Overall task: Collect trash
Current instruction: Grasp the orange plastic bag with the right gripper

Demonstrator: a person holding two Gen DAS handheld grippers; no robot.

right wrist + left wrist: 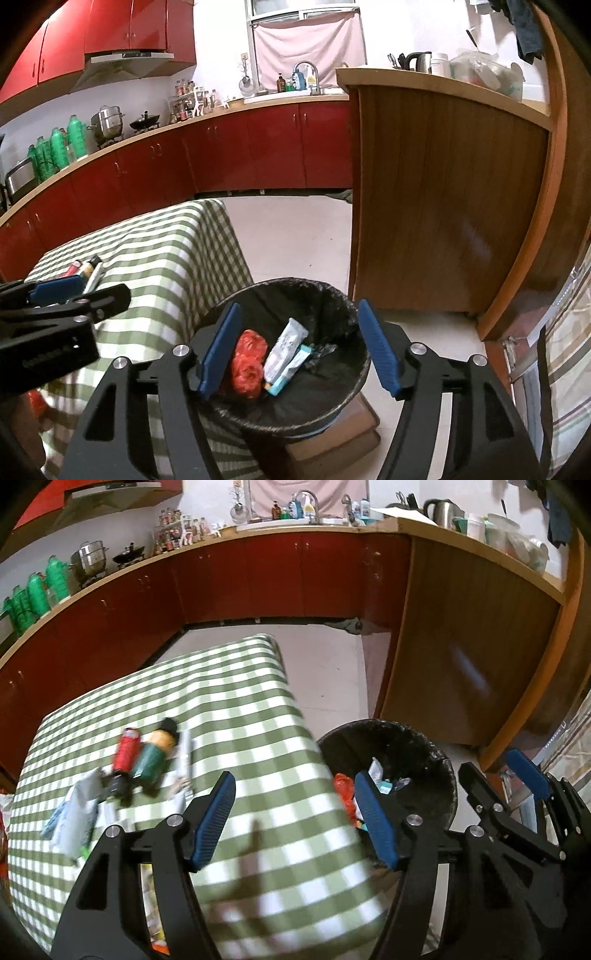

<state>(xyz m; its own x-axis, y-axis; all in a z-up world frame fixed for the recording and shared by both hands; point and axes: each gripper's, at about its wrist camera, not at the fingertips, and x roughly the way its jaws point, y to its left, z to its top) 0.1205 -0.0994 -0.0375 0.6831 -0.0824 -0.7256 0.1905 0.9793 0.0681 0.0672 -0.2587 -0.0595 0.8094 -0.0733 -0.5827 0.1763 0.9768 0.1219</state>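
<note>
On the green-checked desk [236, 701] lie a white wrapper [79, 812], a red can [126, 751], a green-and-orange bottle [155, 755] and a white tube [184, 753], all blurred, no label readable. The left tool [295, 816] hangs above the desk edge, jaws wide apart, gripping nothing. The right tool [301, 345], also spread wide and empty, hovers over the black-lined trash bin [332, 295], which holds a red bag [249, 363], a white tube with illegible print [284, 347] and a teal packet [291, 371].
</note>
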